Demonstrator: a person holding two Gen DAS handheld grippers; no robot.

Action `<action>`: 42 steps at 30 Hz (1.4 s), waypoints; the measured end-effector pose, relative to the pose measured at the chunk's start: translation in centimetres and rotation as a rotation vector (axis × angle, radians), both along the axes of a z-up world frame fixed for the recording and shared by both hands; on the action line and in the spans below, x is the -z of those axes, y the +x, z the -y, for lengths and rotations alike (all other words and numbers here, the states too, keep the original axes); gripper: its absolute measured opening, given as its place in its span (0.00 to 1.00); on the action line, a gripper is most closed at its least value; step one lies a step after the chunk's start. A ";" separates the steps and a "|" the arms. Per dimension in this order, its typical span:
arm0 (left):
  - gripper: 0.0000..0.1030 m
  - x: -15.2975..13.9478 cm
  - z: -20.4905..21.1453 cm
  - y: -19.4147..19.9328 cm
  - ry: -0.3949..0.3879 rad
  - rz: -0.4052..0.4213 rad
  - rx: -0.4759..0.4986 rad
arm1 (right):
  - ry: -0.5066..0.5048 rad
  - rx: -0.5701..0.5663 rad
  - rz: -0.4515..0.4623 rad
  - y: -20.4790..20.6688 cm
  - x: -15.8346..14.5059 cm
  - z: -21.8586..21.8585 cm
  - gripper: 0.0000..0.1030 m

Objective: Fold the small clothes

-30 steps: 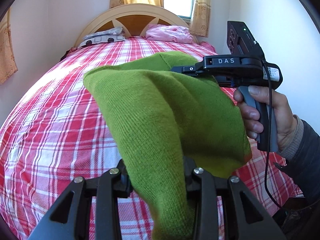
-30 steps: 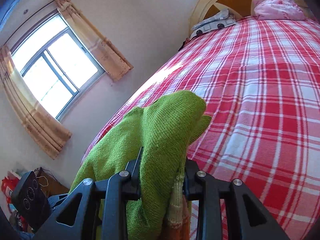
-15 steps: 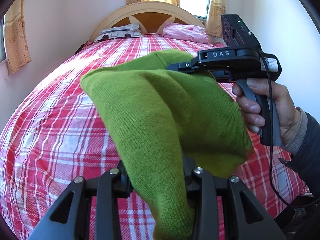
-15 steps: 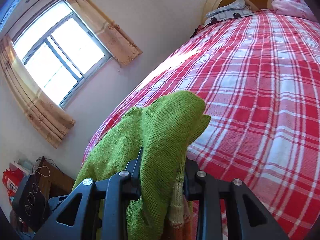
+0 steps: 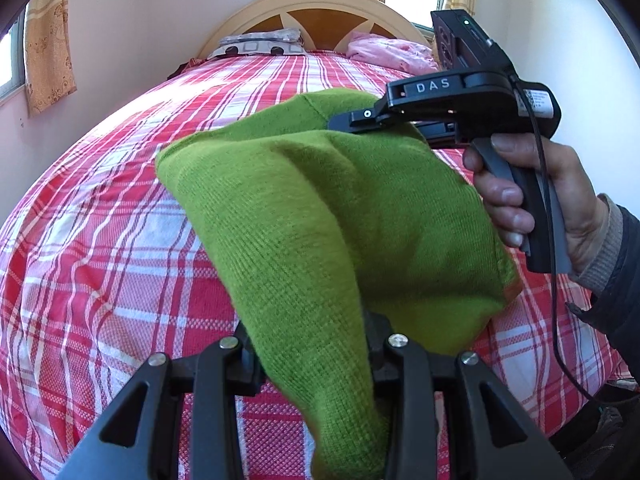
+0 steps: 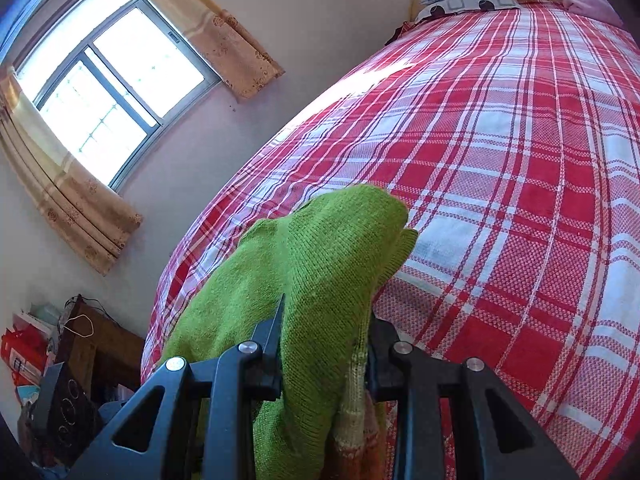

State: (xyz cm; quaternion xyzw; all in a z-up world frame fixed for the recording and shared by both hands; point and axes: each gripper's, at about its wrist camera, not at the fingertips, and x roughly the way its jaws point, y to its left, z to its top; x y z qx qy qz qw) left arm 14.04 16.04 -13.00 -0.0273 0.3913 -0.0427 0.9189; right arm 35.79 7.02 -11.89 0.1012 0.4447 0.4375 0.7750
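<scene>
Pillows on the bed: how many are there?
2, both at the headboard: a grey patterned pillow on the left, a pink pillow on the right. The green garment could hide nothing there.

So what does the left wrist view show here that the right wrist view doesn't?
Only the left wrist view shows the person's right hand holding the right gripper, plus the pink pillow.

Only the right wrist view shows the side window and the cluttered wooden stand.

Both show the green knitted garment clamped in the jaws above the red plaid bedspread.
</scene>
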 end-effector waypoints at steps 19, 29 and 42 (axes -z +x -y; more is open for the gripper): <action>0.50 1.0 0.3 -1.2 0.034 0.019 -0.017 | -0.091 0.031 -0.004 0.7 2.1 -0.8 0.30; 0.56 0.2 0.5 -2.2 0.079 0.022 -0.033 | -0.124 0.039 0.001 0.5 2.8 -0.1 0.39; 0.93 -5.0 -2.6 -3.1 0.140 0.187 -0.182 | -0.028 0.051 0.188 -6.3 -3.6 4.2 0.41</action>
